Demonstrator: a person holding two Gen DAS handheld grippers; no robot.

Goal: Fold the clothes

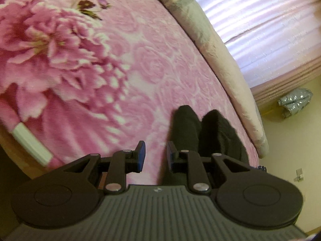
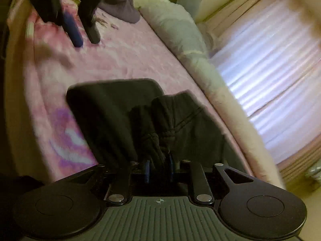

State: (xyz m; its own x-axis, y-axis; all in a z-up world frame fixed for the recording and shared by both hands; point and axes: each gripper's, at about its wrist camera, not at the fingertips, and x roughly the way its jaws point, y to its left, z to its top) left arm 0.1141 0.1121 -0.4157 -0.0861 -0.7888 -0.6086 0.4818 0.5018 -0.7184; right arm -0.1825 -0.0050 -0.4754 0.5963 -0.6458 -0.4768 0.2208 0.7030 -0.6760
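A black garment (image 2: 112, 108) lies on the pink flowered blanket (image 1: 100, 60) of a bed. My right gripper (image 2: 158, 166) is shut on a bunched fold of it, with dark cloth squeezed between the blue pads and the rest hanging ahead. In the left wrist view, part of the black garment (image 1: 216, 132) lies just right of my left gripper (image 1: 155, 150). That gripper hovers over the blanket, its jaws apart and only pink blanket showing between them. The left gripper (image 2: 85, 38) also shows at the top left of the right wrist view, blurred.
A pale rolled quilt (image 1: 220, 60) runs along the bed's far edge, with a bright curtain (image 1: 270, 30) behind it. A silver bag (image 1: 295, 102) lies on the floor. A white bar (image 1: 30, 142) sits at the bed's left edge. A grey-purple cloth (image 2: 120, 6) lies farther up the bed.
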